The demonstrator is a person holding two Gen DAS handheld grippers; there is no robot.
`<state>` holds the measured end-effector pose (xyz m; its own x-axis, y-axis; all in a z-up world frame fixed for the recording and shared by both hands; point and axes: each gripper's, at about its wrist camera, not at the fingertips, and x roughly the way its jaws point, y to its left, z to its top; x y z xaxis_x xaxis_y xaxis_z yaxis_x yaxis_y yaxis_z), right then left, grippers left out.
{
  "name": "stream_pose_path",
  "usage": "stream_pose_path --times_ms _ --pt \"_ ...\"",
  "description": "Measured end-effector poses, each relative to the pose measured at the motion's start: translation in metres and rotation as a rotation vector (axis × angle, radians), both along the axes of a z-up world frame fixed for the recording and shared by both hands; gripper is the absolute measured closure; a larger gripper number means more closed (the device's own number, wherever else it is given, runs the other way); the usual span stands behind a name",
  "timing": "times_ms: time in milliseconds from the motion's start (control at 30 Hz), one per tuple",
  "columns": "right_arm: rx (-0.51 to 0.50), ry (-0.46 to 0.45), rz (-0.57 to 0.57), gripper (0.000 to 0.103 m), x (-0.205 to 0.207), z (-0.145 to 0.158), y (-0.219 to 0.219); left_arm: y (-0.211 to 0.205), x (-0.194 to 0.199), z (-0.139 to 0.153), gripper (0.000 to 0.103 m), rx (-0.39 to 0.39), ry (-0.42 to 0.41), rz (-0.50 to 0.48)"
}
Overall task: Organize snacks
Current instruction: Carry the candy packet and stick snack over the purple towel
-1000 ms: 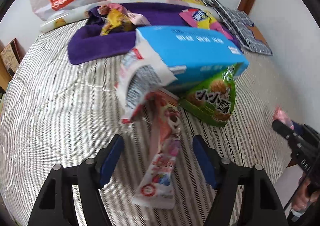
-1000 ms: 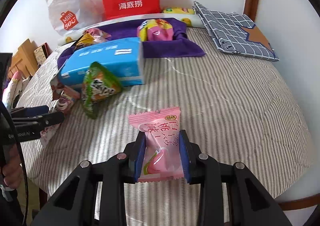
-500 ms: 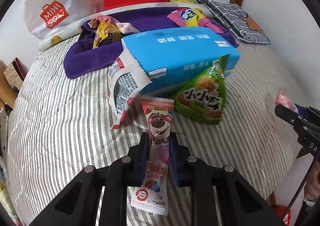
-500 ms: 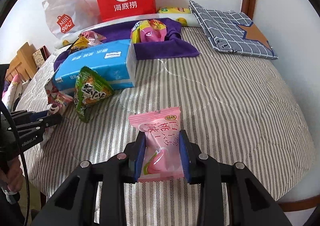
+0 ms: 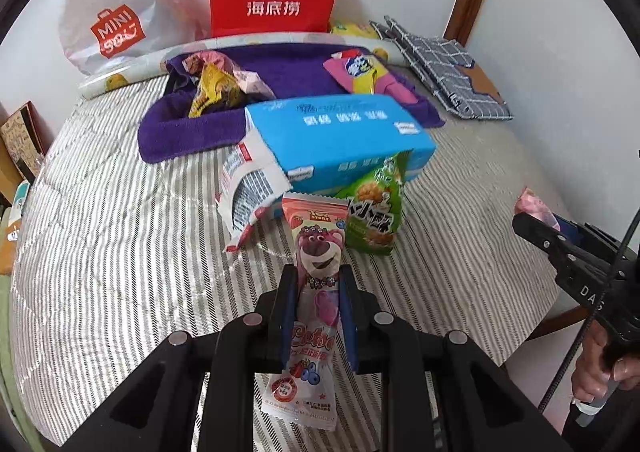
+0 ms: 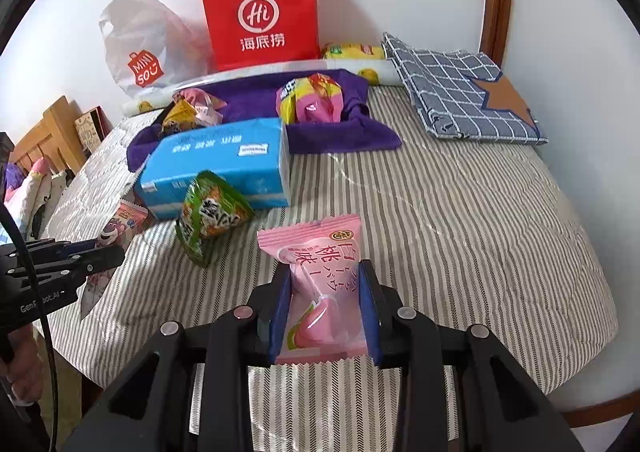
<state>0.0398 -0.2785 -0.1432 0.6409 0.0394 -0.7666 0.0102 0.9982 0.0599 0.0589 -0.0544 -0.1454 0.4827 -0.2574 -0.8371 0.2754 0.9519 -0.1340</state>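
My left gripper [image 5: 318, 276] is shut on a long pink bear snack packet [image 5: 316, 252] and holds it above the striped bed [image 5: 100, 252]. My right gripper [image 6: 324, 272] is shut on a pink peach candy packet [image 6: 320, 276], also held above the bed. A green snack bag [image 5: 374, 211] leans on a blue tissue pack [image 5: 340, 139]; both also show in the right wrist view, the bag [image 6: 210, 211] and the pack [image 6: 220, 163]. A purple cloth tray [image 5: 288, 67] behind holds several snacks. The right gripper shows at the left view's right edge [image 5: 532, 223].
A red paper bag [image 6: 260, 11] and a white Miniso bag [image 6: 140, 47] stand against the wall. A folded checked cloth [image 6: 460, 91] lies at the back right. A torn white wrapper [image 5: 248, 187] lies by the tissue pack. A wooden frame [image 6: 40, 139] is left of the bed.
My left gripper was open around the bear snack packet, then shut on it and lifted it. My right gripper has kept hold of the peach candy packet and drawn back slightly.
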Motion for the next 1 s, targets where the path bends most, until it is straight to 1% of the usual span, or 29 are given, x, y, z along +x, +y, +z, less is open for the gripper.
stream_pose_path --times_ms 233,600,900,1000 --pt "-0.002 -0.014 0.010 0.071 0.007 0.014 0.007 0.010 0.005 0.017 0.083 -0.056 -0.014 0.011" --pt "-0.005 -0.066 0.027 0.071 0.027 0.046 0.014 0.016 0.019 0.052 0.083 -0.088 -0.060 0.015" --pt "0.007 -0.087 0.024 0.071 0.049 0.060 0.017 0.018 0.038 0.067 0.083 -0.082 -0.081 0.009" --pt "0.006 -0.090 0.032 0.071 0.057 0.063 0.021 0.018 0.046 0.069 0.083 -0.092 -0.076 0.008"
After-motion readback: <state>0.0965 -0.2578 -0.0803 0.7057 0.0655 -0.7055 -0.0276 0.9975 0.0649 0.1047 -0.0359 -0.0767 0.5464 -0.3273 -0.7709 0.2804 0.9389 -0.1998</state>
